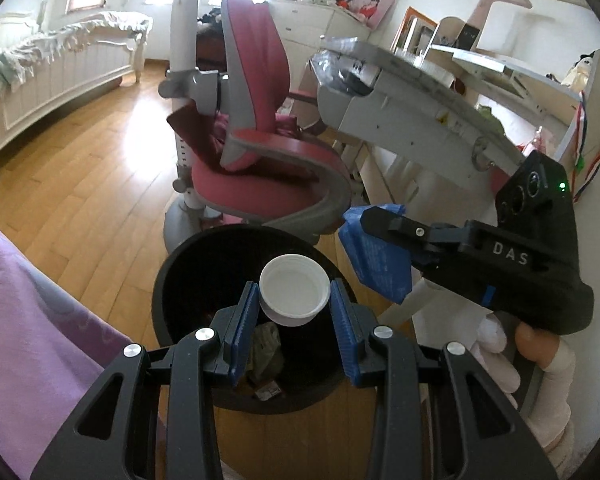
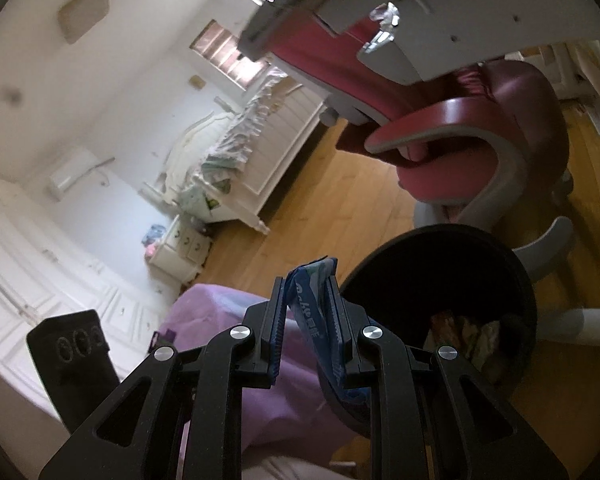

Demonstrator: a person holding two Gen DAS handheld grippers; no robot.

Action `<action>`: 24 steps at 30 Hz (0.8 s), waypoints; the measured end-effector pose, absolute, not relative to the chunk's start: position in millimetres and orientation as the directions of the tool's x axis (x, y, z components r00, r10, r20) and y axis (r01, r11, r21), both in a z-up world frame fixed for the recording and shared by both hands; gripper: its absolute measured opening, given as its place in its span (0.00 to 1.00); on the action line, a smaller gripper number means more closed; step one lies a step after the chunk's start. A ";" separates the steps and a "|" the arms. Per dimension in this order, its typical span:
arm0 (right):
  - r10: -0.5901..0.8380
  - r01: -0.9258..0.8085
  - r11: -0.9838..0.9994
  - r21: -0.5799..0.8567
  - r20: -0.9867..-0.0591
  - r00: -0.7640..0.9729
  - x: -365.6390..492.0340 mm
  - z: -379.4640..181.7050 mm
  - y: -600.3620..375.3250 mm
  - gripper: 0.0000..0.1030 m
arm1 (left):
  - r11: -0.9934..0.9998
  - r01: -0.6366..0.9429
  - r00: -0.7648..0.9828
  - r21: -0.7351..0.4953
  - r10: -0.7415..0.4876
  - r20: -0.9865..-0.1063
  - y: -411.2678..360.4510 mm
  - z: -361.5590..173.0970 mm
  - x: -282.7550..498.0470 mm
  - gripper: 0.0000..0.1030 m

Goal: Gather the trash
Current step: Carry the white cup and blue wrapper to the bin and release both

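Note:
A black round trash bin (image 1: 168, 280) stands on the wooden floor with crumpled wrappers (image 1: 266, 346) at its bottom. My left gripper (image 1: 294, 300) is shut on a small white plastic cup (image 1: 294, 288) and holds it right over the bin's mouth. To the right, the right gripper (image 1: 380, 224) grips a blue plastic wrapper (image 1: 376, 260) beside the bin. In the right wrist view that right gripper (image 2: 306, 280) is shut on the blue wrapper (image 2: 310, 308), with the bin (image 2: 440, 264) just to its right and trash (image 2: 464, 332) inside.
A pink and grey swivel chair (image 1: 260, 152) stands just behind the bin, next to a white tilted desk (image 1: 412, 96). A white bed (image 1: 60, 64) lies at the far left. Purple cloth (image 1: 32, 340) fills the lower left. A gloved hand (image 1: 500, 352) holds the right gripper.

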State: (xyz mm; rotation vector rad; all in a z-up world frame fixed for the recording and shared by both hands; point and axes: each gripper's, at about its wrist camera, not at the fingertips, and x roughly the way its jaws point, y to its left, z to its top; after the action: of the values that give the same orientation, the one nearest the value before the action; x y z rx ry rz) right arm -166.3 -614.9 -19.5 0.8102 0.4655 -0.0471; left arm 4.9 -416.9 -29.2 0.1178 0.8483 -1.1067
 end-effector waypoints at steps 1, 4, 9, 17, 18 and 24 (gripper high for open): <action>0.135 0.217 0.692 0.688 -0.420 0.898 -165.7 -21.4 -616.3 0.20 | 0.473 0.822 0.170 -0.317 -0.735 -0.656 -421.2 -31.6 5.4 0.35; 0.135 0.224 0.688 0.691 -0.425 0.895 -163.1 -27.3 -619.2 0.20 | 0.465 0.828 0.160 -0.314 -0.732 -0.662 -428.3 -36.7 5.3 0.35; 0.125 0.248 0.675 0.695 -0.440 0.889 -159.0 -33.7 -621.5 0.23 | 0.455 0.838 0.141 -0.301 -0.714 -0.686 -447.2 -42.6 7.3 0.37; 0.028 0.327 0.652 0.684 -0.453 0.891 -166.8 -31.5 -630.2 0.76 | 0.464 0.862 0.226 -0.205 -0.712 -0.665 -444.3 -28.4 -3.2 0.78; 0.027 0.328 0.652 0.684 -0.454 0.891 -167.0 -31.8 -629.6 0.76 | 0.471 0.858 0.229 -0.207 -0.710 -0.666 -440.4 -26.1 -3.0 0.78; 0.073 0.306 0.663 0.684 -0.465 0.882 -155.6 -34.9 -612.4 0.76 | 0.518 0.823 0.263 -0.233 -0.710 -0.653 -408.1 -17.0 5.4 0.78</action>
State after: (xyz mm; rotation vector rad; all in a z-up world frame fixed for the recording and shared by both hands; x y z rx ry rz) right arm -155.6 -612.4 -34.9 0.8443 0.4860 -0.1375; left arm 5.4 -408.1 -17.0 0.1657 0.7868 -1.0432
